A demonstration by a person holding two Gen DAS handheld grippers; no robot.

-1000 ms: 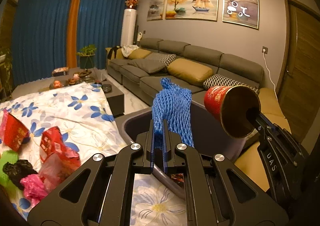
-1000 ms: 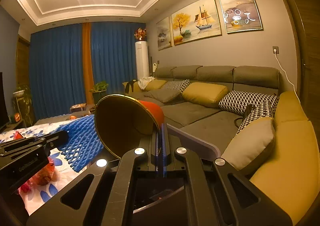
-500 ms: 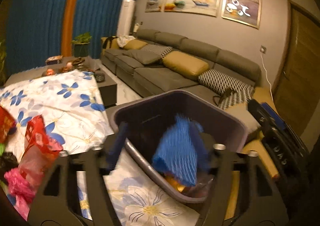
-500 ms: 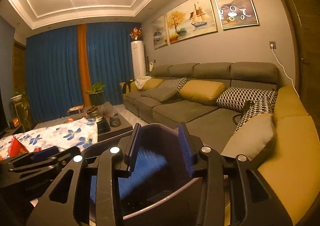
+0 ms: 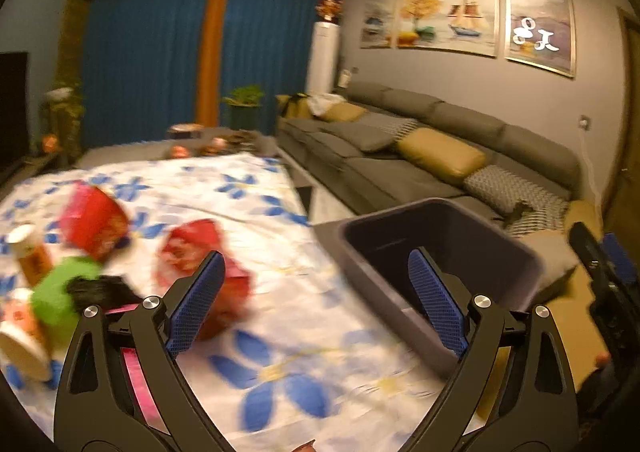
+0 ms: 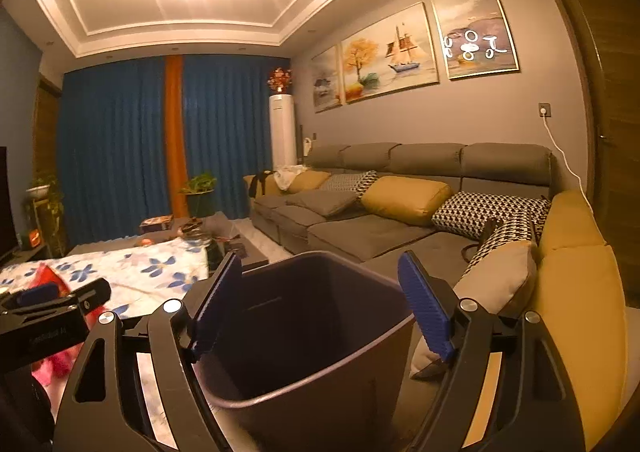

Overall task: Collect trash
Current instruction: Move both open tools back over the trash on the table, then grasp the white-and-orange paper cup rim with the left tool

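Hovering over the bin: right hand-held gripper, jaws just spread, empty.

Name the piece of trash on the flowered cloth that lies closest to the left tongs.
The red crumpled wrapper, partly hidden behind the left tongs' left finger. The red cup, green piece and paper cups lie farther left.

white table cloth with blue flower print, dark purple plastic bin, red crumpled wrappers, green wad, blue curtains with orange stripe, grey sofa with mustard and houndstooth cushions.
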